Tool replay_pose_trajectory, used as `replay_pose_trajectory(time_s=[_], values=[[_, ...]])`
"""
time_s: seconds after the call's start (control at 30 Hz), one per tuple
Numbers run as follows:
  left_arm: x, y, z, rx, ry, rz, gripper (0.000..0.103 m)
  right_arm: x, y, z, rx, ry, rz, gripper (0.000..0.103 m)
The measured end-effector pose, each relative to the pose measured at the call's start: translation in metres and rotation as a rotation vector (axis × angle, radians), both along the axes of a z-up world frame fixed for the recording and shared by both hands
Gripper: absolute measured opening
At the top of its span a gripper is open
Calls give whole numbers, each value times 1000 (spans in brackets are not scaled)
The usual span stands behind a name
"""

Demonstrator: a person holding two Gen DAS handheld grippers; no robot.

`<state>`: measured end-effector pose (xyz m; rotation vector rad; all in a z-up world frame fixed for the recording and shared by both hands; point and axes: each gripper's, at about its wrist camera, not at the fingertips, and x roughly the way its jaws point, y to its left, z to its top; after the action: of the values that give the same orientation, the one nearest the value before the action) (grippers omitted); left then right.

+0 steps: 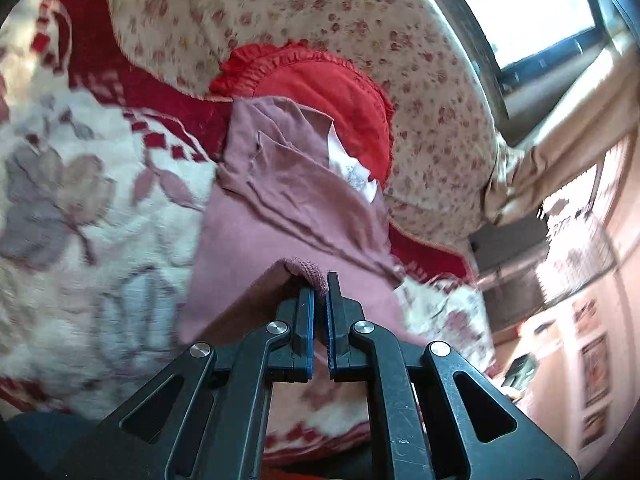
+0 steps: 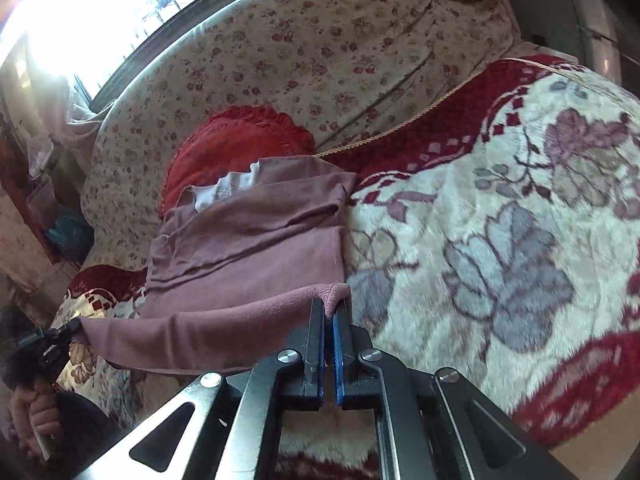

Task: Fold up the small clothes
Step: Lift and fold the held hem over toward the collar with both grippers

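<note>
A mauve-pink garment [image 1: 276, 200] lies partly folded on a floral blanket, with a white inner label [image 1: 348, 164] showing near its far end. My left gripper [image 1: 319, 286] is shut on the near hem corner and lifts it. In the right wrist view the same garment [image 2: 256, 240] lies ahead, and my right gripper [image 2: 329, 306] is shut on the other near hem corner. The hem stretches left to the left gripper [image 2: 60, 338], held in a hand at the frame's left edge.
A red frilled cushion [image 1: 328, 88] [image 2: 236, 140] lies just beyond the garment. The white, red and grey floral blanket [image 2: 500, 240] covers the bed. A floral-print cover [image 2: 300, 48] rises behind, below a bright window [image 1: 532, 12].
</note>
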<state>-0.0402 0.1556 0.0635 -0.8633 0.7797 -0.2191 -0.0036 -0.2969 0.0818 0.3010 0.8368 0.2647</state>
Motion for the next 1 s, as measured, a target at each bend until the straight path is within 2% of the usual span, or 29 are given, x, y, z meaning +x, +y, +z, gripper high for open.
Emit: replay_pose_trajectory(time_s=[0.13,0.37,0.67,0.83,1.0], values=[[29,-3,0,50,-4,38,3,37,5,-1,17,40,8,3],[84,25,-5,87,-22,140,3,99,3,-14,46,91,-45,3],[161,32,-15,121,-38,184,3,178,11,-43,70,157,-105,3],[177,33,-24,175,-46,216,3,200,19,-64,65,184,-106,3],[181,43,-46,178,17,252,3,213,30,-72,18,177,-82,3]])
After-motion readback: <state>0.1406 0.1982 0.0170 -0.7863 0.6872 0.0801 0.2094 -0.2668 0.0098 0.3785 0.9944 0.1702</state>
